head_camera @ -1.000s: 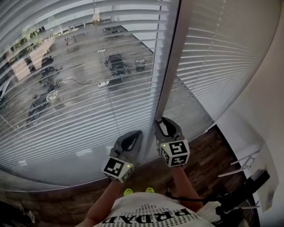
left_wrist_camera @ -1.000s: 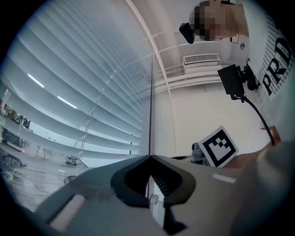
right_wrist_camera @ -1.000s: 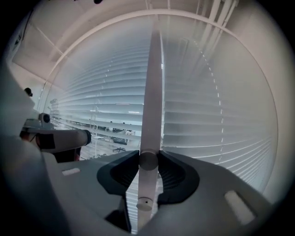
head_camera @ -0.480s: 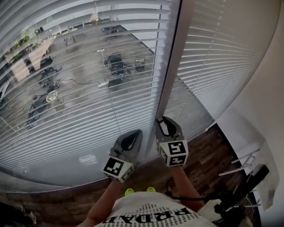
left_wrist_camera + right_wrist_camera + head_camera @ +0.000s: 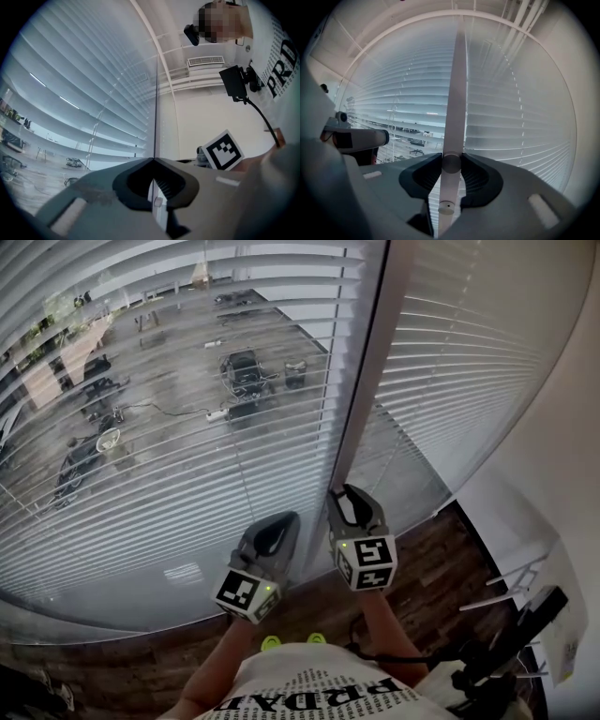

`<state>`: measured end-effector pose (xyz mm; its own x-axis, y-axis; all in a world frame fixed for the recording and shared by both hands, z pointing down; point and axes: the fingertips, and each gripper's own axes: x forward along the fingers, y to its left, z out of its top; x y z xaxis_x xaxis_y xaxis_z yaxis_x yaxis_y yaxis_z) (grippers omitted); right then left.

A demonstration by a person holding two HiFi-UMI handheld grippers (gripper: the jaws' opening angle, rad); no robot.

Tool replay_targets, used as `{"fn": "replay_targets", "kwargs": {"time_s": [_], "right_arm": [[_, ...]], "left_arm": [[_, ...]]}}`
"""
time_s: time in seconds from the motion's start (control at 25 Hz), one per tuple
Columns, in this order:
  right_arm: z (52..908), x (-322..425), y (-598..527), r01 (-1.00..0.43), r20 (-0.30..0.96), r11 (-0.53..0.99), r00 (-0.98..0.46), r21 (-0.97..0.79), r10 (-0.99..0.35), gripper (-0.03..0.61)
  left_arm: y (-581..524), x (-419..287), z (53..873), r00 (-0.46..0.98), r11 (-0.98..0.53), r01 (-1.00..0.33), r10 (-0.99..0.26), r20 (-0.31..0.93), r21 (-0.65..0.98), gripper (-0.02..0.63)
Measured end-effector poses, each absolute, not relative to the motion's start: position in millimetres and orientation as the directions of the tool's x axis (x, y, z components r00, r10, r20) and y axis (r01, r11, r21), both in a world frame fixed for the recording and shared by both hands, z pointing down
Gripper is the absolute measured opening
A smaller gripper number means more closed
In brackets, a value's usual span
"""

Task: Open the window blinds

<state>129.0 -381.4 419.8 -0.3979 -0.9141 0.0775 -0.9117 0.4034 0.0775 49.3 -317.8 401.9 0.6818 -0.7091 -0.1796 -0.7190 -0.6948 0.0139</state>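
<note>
White slatted blinds (image 5: 141,484) are hanging across the window, tilted part-way, with the scene beyond showing between the slats much as it was a second ago; left gripper (image 5: 279,523) is holding close to the blinds, jaws pressed together at their tips, no thick object between them, position unchanged; right gripper (image 5: 349,495) is sitting just beside it, likewise unmoved, jaws pinching the white wand (image 5: 458,89), which is rising straight up in front of the blinds; further right, a second blind section (image 5: 469,352) is staying more closed; dark wood floor (image 5: 441,563) is showing below.
</note>
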Motion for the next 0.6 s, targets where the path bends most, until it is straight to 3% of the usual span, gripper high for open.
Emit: {"fn": "replay_targets", "kwargs": {"time_s": [0.6], "right_arm": [[425.5, 131.9, -387.3, -0.913, 0.069, 0.394, -0.388, 0.109, -0.919, 0.124]], "left_arm": [[-323.2, 57.9, 398.3, 0.684, -0.704, -0.707, -0.703, -0.195, 0.060, -0.008]]}}
